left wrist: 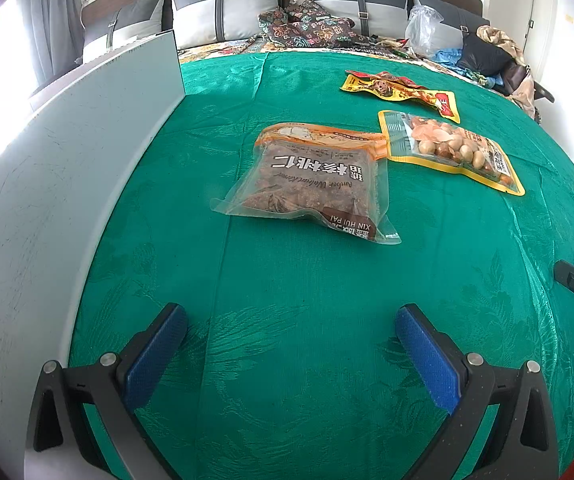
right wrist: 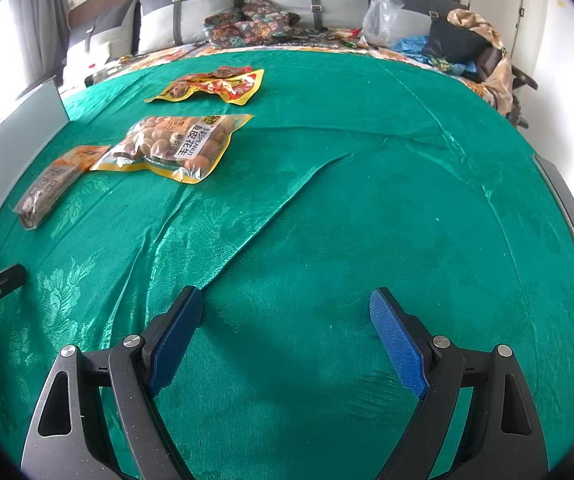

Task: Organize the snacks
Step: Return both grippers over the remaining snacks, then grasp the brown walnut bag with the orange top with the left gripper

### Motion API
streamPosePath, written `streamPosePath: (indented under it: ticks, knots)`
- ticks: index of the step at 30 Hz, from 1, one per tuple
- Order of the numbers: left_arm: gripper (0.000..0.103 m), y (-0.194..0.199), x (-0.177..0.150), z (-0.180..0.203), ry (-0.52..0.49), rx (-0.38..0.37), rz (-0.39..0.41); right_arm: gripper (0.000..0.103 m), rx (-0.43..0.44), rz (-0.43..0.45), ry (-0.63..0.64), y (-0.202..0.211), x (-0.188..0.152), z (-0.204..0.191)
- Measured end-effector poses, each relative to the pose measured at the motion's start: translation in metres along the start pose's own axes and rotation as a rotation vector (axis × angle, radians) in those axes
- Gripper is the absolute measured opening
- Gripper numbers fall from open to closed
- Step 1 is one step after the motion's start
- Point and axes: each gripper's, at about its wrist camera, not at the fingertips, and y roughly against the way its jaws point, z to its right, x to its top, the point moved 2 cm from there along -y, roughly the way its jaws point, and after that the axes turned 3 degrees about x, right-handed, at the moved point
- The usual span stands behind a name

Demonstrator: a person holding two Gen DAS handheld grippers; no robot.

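Note:
Three snack bags lie on a green cloth (left wrist: pixel 295 320). A clear and orange walnut bag (left wrist: pixel 311 180) is nearest, straight ahead of my left gripper (left wrist: pixel 291 320), which is open and empty. A yellow-edged peanut bag (left wrist: pixel 451 148) touches its right corner. A yellow and red packet (left wrist: pixel 403 92) lies farther back. In the right wrist view the walnut bag (right wrist: pixel 55 184), the peanut bag (right wrist: pixel 175 144) and the yellow packet (right wrist: pixel 215 84) lie far left of my right gripper (right wrist: pixel 287 312), which is open and empty over bare cloth (right wrist: pixel 367 208).
A grey board (left wrist: pixel 67 184) stands upright along the cloth's left edge. The cloth has a raised fold (right wrist: pixel 271 216) ahead of the right gripper. Pillows (left wrist: pixel 223 4), patterned cushions and bags sit at the back. Dark flat objects (right wrist: pixel 567 204) lie at the right edge.

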Motion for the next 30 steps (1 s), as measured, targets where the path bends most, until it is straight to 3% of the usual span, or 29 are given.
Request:
streamPosePath:
  ticks: [7,10,11,13,15,17,23,25,27,28,30]
  knots:
    - [0.103,0.001,0.000,0.000,-0.003,-0.005,-0.002,0.088,0.000,0.000,0.000,0.000,0.000,-0.001]
    - [0.103,-0.001,0.009,-0.001,-0.069,-0.056,-0.096,0.088,0.001,0.000,0.000,0.000,0.000,-0.001]
    - [0.102,-0.002,0.018,-0.002,-0.078,-0.109,-0.152,0.088,0.001,0.000,0.000,-0.001,0.000,-0.001]
    - [0.100,0.002,0.040,-0.005,-0.054,-0.186,-0.154,0.088,0.000,0.000,0.000,-0.001,0.000,-0.001]
    - [0.100,0.003,0.065,-0.005,-0.065,-0.205,-0.124,0.089,0.001,0.000,-0.001,-0.001,-0.001,-0.002]
    - [0.101,-0.012,0.089,0.000,-0.102,-0.220,-0.171,0.089,0.001,0.000,-0.001,-0.001,-0.001,-0.002]
    - [0.100,-0.071,0.113,0.002,-0.121,-0.141,-0.291,0.089,0.001,0.000,-0.002,-0.001,-0.001,-0.002]
    - [0.101,-0.076,0.115,-0.001,-0.106,-0.134,-0.276,0.089,0.001,0.000,-0.002,-0.001,-0.001,-0.003]
    - [0.090,-0.073,0.115,-0.004,-0.092,-0.123,-0.243,0.089,0.001,0.000,-0.002,-0.001,-0.001,-0.003]
    - [0.074,-0.069,0.114,-0.005,-0.088,-0.117,-0.214,0.089,0.001,0.000,-0.002,-0.001,-0.001,-0.003]
    - [0.065,-0.063,0.110,-0.008,-0.059,-0.125,-0.209,0.089,0.001,0.000,-0.002,-0.001,-0.001,-0.003]
